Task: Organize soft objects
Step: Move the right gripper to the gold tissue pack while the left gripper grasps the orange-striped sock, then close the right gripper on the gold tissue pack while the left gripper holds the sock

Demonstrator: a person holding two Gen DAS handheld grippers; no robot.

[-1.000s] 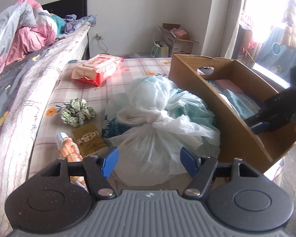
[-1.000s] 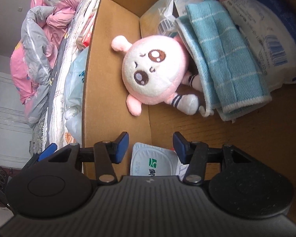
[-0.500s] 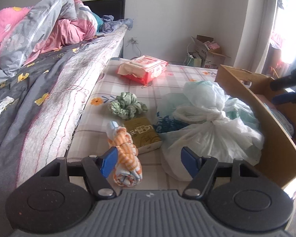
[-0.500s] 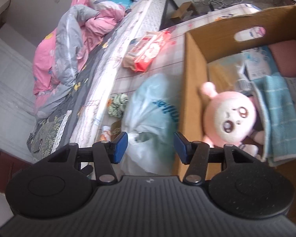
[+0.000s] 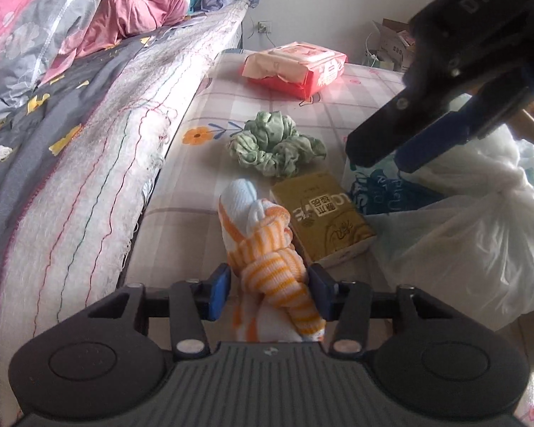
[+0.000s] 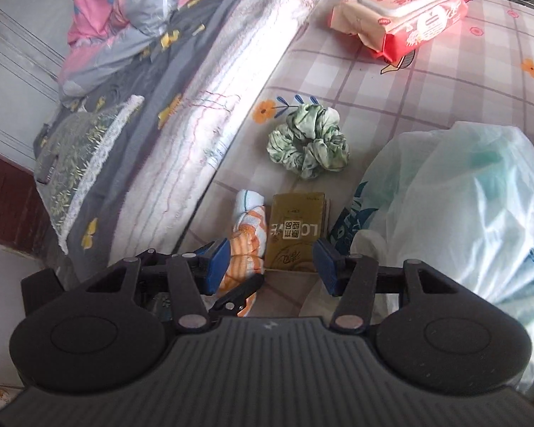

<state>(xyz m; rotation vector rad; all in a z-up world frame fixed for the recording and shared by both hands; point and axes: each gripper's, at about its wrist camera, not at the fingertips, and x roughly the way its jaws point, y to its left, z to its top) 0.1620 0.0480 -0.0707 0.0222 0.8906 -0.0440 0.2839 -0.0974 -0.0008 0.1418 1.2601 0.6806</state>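
Knotted orange-striped cloth (image 5: 267,249) lies on the checked sheet (image 5: 203,210) at the mattress edge, between the left gripper (image 5: 270,293) pads, whose jaws are closing; the right pad looks to touch the fabric, the left stands just clear. A gold box (image 5: 324,213) touches the cloth, with a green scrunchie (image 5: 274,144) and red wipes pack (image 5: 295,67) beyond. Only the left view shows the right gripper (image 5: 384,160) from outside, hovering spread and empty beside the tied plastic bag (image 5: 480,235). Only the right view shows the left gripper's fingers around the cloth from above.
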